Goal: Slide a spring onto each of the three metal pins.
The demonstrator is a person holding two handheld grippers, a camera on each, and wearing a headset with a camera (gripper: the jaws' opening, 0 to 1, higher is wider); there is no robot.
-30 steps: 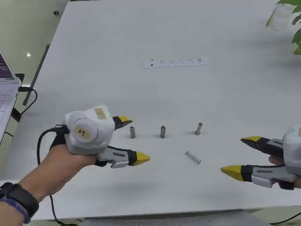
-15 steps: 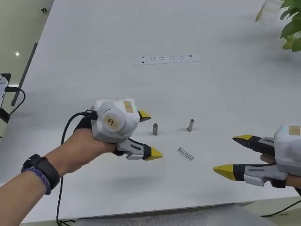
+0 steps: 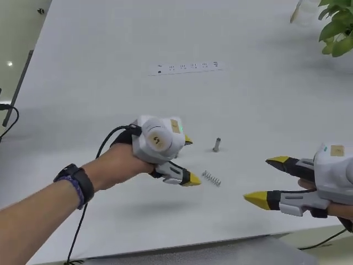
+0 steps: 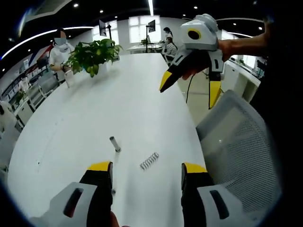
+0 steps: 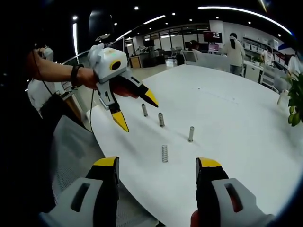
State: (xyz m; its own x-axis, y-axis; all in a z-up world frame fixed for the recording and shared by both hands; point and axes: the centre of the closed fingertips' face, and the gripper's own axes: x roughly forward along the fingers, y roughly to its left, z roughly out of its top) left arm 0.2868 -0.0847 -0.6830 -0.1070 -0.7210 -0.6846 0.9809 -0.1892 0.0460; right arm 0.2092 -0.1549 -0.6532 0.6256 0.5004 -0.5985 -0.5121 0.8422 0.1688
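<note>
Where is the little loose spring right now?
In the head view the spring lies on the table just right of the left gripper, a little nearer the person than the pin.

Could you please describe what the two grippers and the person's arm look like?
The left gripper and right gripper both have rounded white bodies, grey-and-black jaws with yellow tips, and a tan sticker. A black cable runs from the left one. The left wrist wears a black band and a purple band.
</note>
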